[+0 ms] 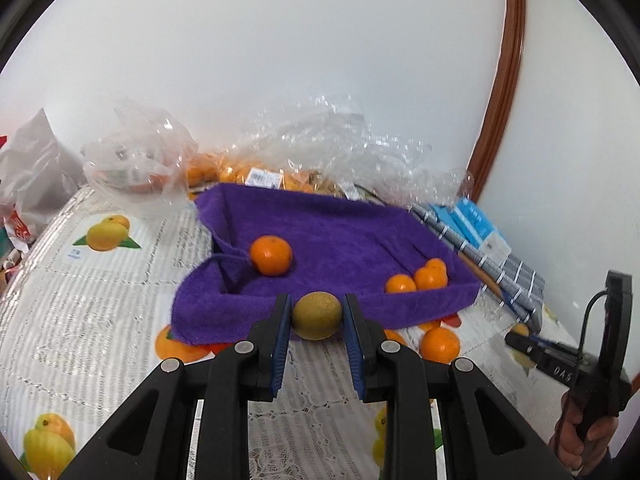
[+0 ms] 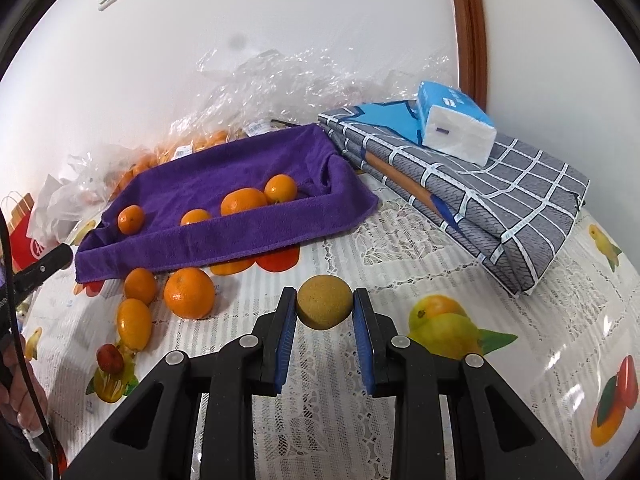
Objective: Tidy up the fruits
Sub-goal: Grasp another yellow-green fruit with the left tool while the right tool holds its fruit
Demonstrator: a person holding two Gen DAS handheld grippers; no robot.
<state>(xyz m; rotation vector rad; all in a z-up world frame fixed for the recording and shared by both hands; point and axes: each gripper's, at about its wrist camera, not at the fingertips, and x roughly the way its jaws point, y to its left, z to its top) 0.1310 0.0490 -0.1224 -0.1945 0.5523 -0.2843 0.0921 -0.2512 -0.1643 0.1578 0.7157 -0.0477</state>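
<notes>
Each black two-finger gripper, left (image 1: pixel 316 316) and right (image 2: pixel 325 307), is clamped on a round brownish-green fruit (image 1: pixel 317 315) (image 2: pixel 324 307) above the lace tablecloth (image 2: pixel 320 420), with the purple-towel-lined tray (image 2: pixel 224 236) of oranges (image 2: pixel 244 201) at eleven o'clock from the right gripper.

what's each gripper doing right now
left gripper: shut on a brownish-green fruit
right gripper: shut on a brownish-yellow fruit
</notes>
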